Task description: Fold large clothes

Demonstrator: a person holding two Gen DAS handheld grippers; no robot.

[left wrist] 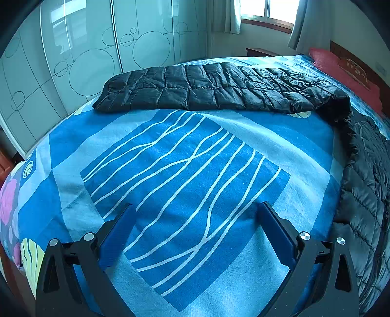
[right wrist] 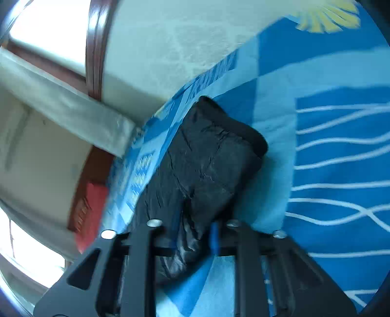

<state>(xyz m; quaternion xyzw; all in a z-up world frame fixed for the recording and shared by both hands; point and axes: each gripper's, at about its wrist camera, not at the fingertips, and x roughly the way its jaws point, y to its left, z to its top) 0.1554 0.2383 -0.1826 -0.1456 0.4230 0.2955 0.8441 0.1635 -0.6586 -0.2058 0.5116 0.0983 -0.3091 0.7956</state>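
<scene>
Here, black quilted jacket [right wrist: 209,165] pinched between right hand-held gripper [right wrist: 195,234] pads

One black quilted jacket [left wrist: 219,85], one patterned bed [left wrist: 185,170], one red pillow [left wrist: 341,70], two grippers [left wrist: 195,234]

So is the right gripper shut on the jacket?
Shut: the right gripper has black jacket fabric pinched between its fingers.

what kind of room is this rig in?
A bedroom, most likely. A bed with a blue patterned sheet fills the view, a red pillow lies at its far end, and a glossy sliding wardrobe lines the wall beside a curtained window.
</scene>
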